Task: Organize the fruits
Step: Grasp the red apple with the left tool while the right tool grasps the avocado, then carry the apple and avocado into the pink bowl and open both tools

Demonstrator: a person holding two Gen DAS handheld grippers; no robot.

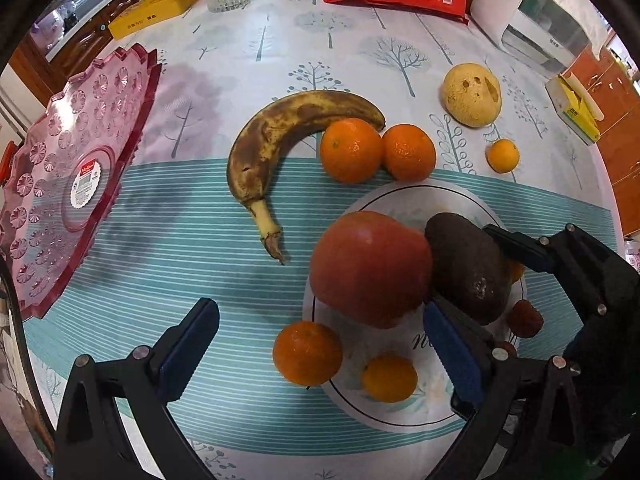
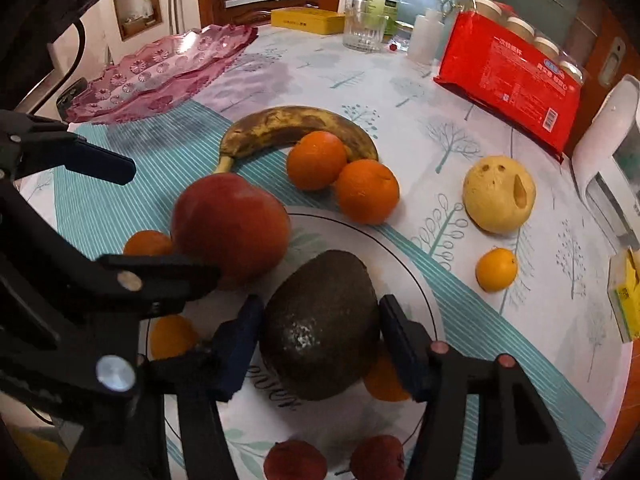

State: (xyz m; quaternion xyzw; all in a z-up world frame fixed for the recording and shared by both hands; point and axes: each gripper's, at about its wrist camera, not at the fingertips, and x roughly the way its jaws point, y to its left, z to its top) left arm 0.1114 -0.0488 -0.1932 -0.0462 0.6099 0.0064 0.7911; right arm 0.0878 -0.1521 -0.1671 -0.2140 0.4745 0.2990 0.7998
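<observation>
An avocado (image 2: 322,330) is seen bracketed by the right gripper (image 2: 320,344) above a white plate (image 2: 416,280), the two blue pads set against its flanks; the jaws are judged closed on it, though whether the fruit is lifted or resting on the plate cannot be told. Its long axis is pointed away from the gripper, narrow end forward, so it is held across its width. The left gripper (image 1: 320,348) is shown spread wide at the plate's near-left rim, nothing held between its pads, with an apple (image 1: 370,268) just ahead of it and touching the avocado in that view. A small orange (image 1: 307,353) is lodged at the plate's edge between the open jaws, and a smaller one (image 1: 390,378) lies on the plate beside it. Off the plate, a browned banana (image 1: 280,140) is curled around two oranges (image 1: 378,150), with a pale yellow fruit (image 1: 472,94) and a tiny orange (image 1: 503,155) farther right. A pink tray (image 1: 60,184) is seen well apart at far left, on the open gripper's side. The avocado's placing is judged the step in hand, and the right hand is the nearer to it.
</observation>
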